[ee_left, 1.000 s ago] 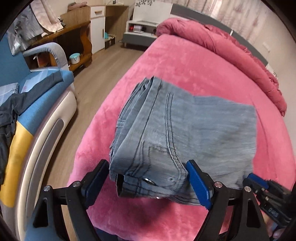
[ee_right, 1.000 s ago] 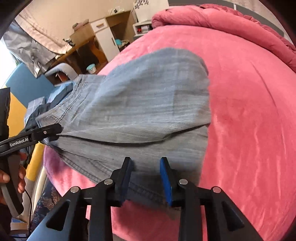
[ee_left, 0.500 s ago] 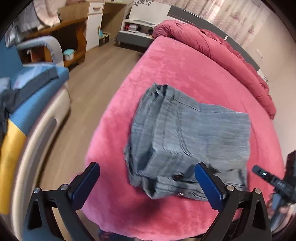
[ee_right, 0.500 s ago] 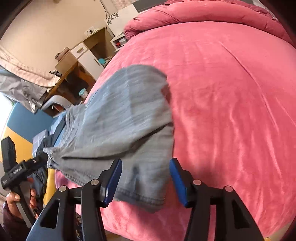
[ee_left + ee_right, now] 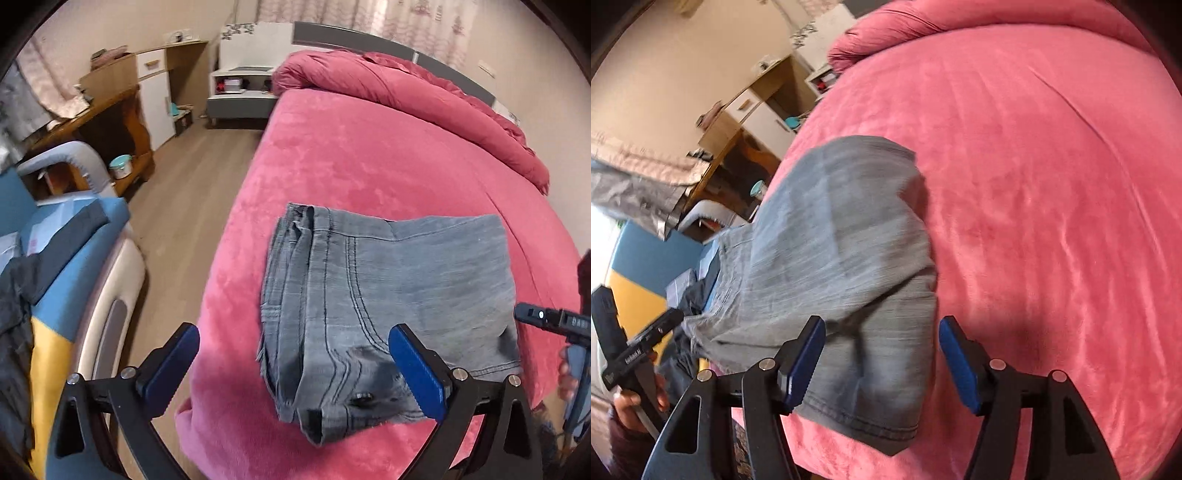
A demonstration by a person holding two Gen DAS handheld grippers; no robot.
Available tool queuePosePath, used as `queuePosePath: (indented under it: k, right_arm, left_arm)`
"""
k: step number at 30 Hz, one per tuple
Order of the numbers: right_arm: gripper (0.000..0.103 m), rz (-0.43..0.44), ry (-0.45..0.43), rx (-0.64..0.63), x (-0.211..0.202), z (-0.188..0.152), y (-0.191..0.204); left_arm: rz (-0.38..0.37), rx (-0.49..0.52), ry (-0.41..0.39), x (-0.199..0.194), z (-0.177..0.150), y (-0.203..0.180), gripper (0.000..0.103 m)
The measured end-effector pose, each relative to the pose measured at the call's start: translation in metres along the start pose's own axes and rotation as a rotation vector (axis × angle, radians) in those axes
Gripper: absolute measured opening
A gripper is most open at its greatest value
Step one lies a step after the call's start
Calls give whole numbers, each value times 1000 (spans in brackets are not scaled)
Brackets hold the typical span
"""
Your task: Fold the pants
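Observation:
The grey-blue denim pants [image 5: 388,295] lie folded into a compact rectangle near the front edge of the pink bed [image 5: 369,166], waistband and button toward me. My left gripper [image 5: 295,363] is open and empty, raised above the waistband corner. My right gripper [image 5: 882,354] is open and empty, above the hem end of the pants [image 5: 842,266]. Part of the right gripper [image 5: 550,319] shows at the right of the left wrist view, and the left gripper [image 5: 639,350] at the left of the right wrist view.
A rolled pink duvet [image 5: 406,92] lies along the head of the bed. A blue and yellow sofa [image 5: 62,266] with dark clothes stands to the left across a strip of wooden floor [image 5: 177,206]. Wooden cabinets [image 5: 122,96] and a white nightstand [image 5: 240,92] stand at the far wall.
Both grippers have opened wide, let go of the pants and drawn back and up. The folded pants now rest on the bed.

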State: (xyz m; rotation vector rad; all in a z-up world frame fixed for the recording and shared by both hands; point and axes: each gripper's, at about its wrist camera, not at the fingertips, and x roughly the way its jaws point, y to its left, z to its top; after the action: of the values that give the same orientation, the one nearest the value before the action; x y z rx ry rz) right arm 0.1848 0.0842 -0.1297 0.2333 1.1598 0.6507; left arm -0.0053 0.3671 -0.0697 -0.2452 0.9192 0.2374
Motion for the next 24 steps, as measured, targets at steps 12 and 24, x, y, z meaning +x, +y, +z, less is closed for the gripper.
queuePosePath:
  k: [12,24]
  right_arm:
    - [71,45,30,72,28,27,-22]
    - [76,86,71,14,60,49,-14]
  left_arm:
    - [-64,29,70,53,15,11,103]
    - [-291,-51,159,94,19,16,62]
